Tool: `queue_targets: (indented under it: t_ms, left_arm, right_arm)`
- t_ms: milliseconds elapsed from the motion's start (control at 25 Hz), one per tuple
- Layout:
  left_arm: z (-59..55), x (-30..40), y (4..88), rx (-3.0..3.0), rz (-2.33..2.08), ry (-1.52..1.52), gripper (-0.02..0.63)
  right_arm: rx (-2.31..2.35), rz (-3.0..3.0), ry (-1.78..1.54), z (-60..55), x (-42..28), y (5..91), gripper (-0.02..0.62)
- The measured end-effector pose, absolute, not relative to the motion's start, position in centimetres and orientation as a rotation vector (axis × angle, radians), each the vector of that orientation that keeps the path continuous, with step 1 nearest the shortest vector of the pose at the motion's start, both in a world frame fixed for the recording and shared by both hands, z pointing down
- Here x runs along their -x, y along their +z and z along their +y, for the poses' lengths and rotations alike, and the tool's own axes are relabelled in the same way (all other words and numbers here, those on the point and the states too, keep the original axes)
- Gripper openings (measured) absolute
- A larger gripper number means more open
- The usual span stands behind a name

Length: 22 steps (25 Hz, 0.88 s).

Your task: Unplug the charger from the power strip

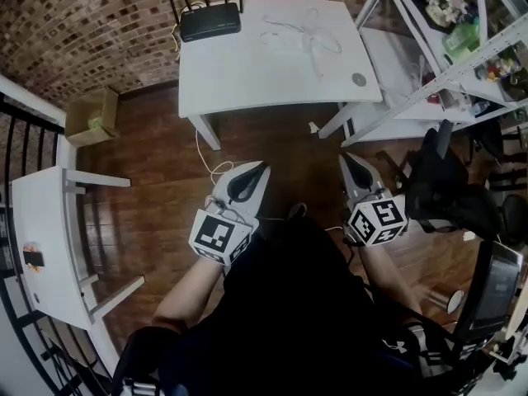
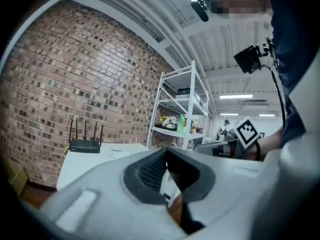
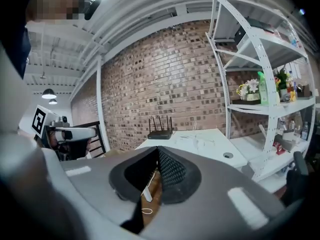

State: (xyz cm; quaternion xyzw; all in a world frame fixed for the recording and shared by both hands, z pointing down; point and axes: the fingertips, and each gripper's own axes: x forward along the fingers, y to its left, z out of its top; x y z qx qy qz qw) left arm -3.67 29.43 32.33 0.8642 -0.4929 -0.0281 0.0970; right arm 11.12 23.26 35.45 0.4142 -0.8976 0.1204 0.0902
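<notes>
I cannot make out a power strip or a charger in any view. A white table [image 1: 247, 77] stands ahead, with a black router [image 1: 209, 20] and loose white cables [image 1: 305, 35] on it. A white cord [image 1: 216, 170] lies on the floor by a table leg. My left gripper [image 1: 262, 168] and right gripper [image 1: 345, 157] hang over the wooden floor, well short of the table, both shut and empty. The left gripper view has the shut left gripper [image 2: 166, 151] pointing toward the router [image 2: 85, 145]. In the right gripper view the right gripper [image 3: 158, 150] faces the table [image 3: 210, 144].
A white shelf unit [image 1: 437, 64] with bottles and flowers stands to the right of the table. A black chair [image 1: 445, 188] is at my right. At the left are a cardboard box [image 1: 91, 114], a small white table [image 1: 41, 238] and a black railing.
</notes>
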Motion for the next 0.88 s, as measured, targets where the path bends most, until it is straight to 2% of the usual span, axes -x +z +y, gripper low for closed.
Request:
queue_targets:
  t_ms: [320,680,720,760,880]
  left_arm:
    - [18.8,5.6,34.2,-2.535,-1.530,0.082,0.006]
    - [6.1,5.6,36.2,-2.533,-1.615,0.365,0.095]
    - [5.0,5.3,36.6,-2.537,-1.603,0.392,0.106]
    - [3.8,5.0,37.1,-2.542,-1.587,0.417,0.115]
    - [0.4,4.5,38.7,-2.563,-1.526,0.492,0.135]
  right_arm:
    - [-1.159,-2.704,0.548,11.7,-6.9,39.4,0.003]
    - [-1.154,-2.679,0.590,-2.6,-8.0,42.1,0.004]
    - [-1.151,-2.671,0.594,-3.9,-8.4,42.4,0.098]
    - [-1.148,-2.662,0.595,-5.1,-8.6,42.8,0.130]
    - [-1.168,-2.621,0.569,-8.3,-9.1,43.9,0.130]
